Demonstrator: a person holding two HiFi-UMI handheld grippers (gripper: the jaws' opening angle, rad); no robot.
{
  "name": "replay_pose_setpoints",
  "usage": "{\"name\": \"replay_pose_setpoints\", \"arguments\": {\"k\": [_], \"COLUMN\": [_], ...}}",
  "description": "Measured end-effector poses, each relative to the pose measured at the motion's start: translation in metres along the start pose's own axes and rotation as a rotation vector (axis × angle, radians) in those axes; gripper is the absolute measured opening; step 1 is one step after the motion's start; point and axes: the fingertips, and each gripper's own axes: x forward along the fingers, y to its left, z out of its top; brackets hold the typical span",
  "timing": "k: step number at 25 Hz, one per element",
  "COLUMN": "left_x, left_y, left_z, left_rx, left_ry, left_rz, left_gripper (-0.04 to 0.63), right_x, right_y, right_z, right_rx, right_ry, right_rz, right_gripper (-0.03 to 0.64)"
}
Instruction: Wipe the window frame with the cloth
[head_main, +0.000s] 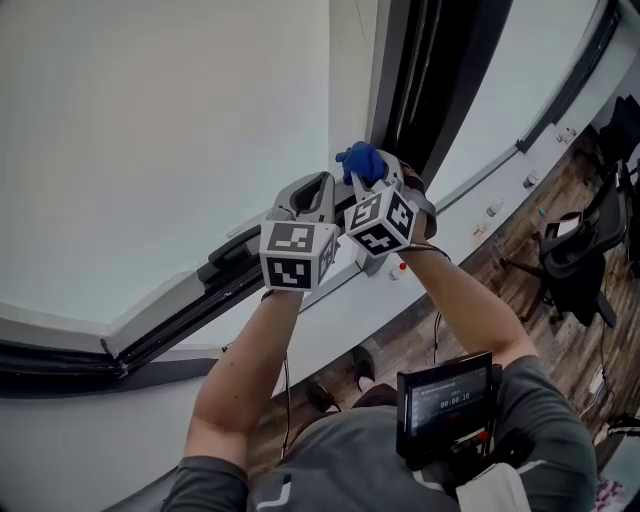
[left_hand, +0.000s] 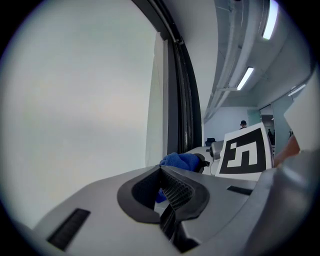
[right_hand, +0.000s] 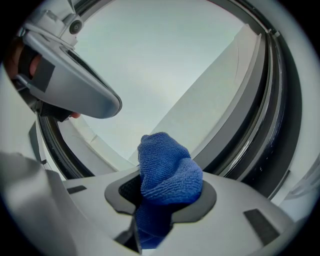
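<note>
— Cloth up at the window, is it?

— Yes, the blue one. It's bunched into a wad and pinched between the jaws of the right gripper, middle of the head view, just beside the dark frame that runs to the top edge.

— Touching the frame?

— Hard to say from here. In the right gripper view the wad sits in front of the pale panel, with the dark rails curving down the right side. Near them, but I can't swear to contact.

— And the other one?

— The left gripper is right next to it, on its left. Its jaws are drawn together with nothing between them; the blue seen past them is the other gripper's wad.

— So how much is done?

— I'd say the wiping is only at its start, or barely under way. The cloth is gripped and raised to the frame, and that much is done. I see no streak or clean patch on the rails, so by my reckoning the upright length and the lower rail at the left of the head view are both left to do.
</note>
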Motion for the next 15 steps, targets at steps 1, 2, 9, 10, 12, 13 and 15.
{"name": "replay_pose_setpoints", "arguments": {"k": [1, 2, 9, 10, 12, 13, 15], "left_x": [0.001, 0.003, 0.007, 0.007, 0.004, 0.003, -0.003], "left_y": [0.001, 0.002, 0.002, 0.001, 0.0, -0.001, -0.002], "left_z": [-0.006, -0.011, -0.04, -0.043, -0.044, -0.043, -0.04], "left_rx": [-0.008, -0.015, -0.042, -0.044, -0.039, -0.038, -0.038], "left_ry": [0.007, 0.013, 0.046, 0.05, 0.053, 0.051, 0.044], "left_rz": [0.004, 0.008, 0.024, 0.024, 0.025, 0.026, 0.03], "left_gripper": [0.002, 0.002, 0.002, 0.002, 0.002, 0.002, 0.002], "right_x": [0.002, 0.004, 0.015, 0.016, 0.018, 0.018, 0.014], "right_y": [0.004, 0.007, 0.027, 0.03, 0.032, 0.032, 0.031], "right_z": [-0.005, -0.009, -0.034, -0.036, -0.04, -0.04, -0.038], "right_rx": [0.001, -0.001, 0.01, 0.013, 0.019, 0.024, 0.035], "right_ry": [0.006, 0.01, 0.032, 0.034, 0.041, 0.043, 0.039], "right_rz": [0.003, 0.006, 0.037, 0.043, 0.055, 0.061, 0.069], "right_gripper": [0.141, 0.141, 0.14, 0.14, 0.14, 0.14, 0.14]}}
